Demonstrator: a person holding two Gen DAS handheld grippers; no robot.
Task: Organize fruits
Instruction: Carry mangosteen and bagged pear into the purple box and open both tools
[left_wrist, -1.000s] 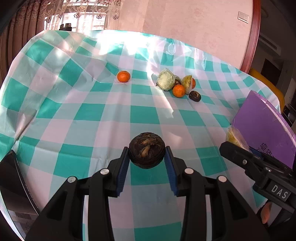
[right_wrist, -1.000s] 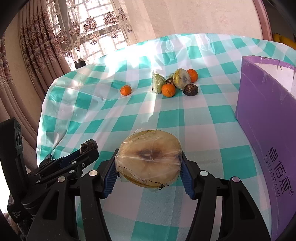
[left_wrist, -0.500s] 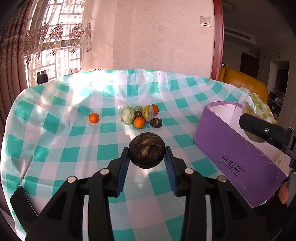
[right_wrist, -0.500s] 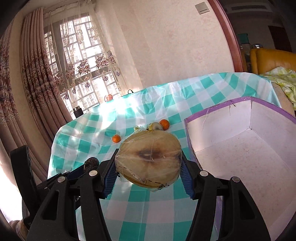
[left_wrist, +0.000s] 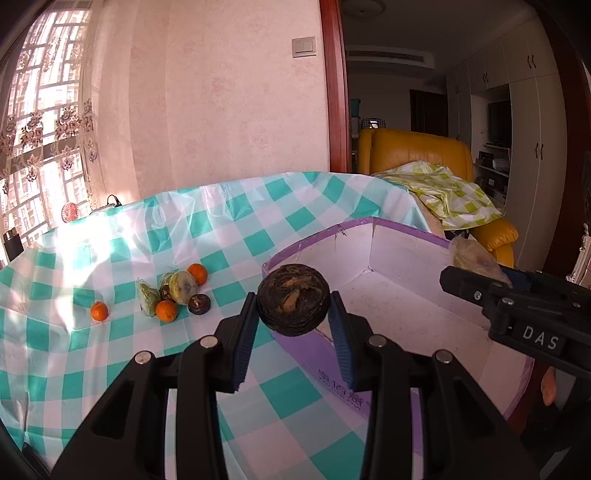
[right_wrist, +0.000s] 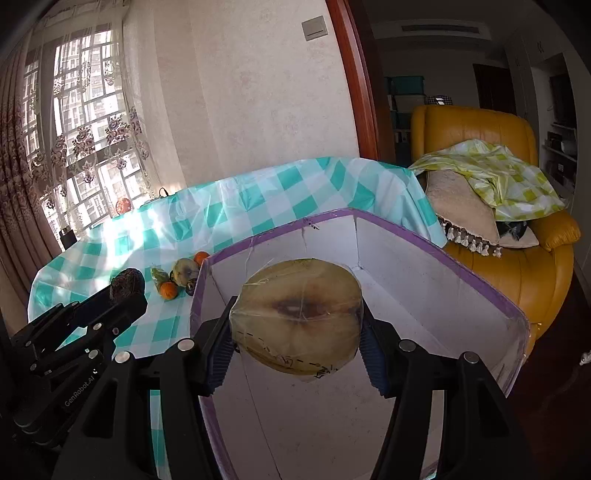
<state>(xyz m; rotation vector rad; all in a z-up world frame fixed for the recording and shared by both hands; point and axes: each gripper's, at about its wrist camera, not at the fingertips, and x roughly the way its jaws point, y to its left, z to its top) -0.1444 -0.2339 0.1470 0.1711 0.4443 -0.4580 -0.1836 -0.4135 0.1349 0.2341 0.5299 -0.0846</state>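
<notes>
Near the lens of the left wrist view, the left gripper (left_wrist: 293, 319) pinches a dark wrinkled fruit (left_wrist: 293, 300) between its blue pads, one pad pressed on each side, the fruit sitting at the fingertips. It hangs over the near corner of the purple box (left_wrist: 402, 240). The box's outer wall carries printed characters with small Latin letters beneath, too cut off here to read in full. At the right edge the right gripper's body shows a white "DAS" tag.

In the right wrist view, the right gripper (right_wrist: 297, 334) clamps a large yellowish fruit in clear wrap (right_wrist: 295, 321), pads against its two flanks, held above the box's white interior. "GenRobot.AI" is printed on the left gripper's body at lower left.

A second ago both grippers were low over the checked worktop (left_wrist: 110, 354) with the box off to the right; now both are lifted and swung across to the box, each grip unchanged.

Farther back, oranges and other fruit (left_wrist: 177, 291) lie clustered on the worktop, well apart from the box. Beyond stands a yellow armchair (right_wrist: 517, 266).
</notes>
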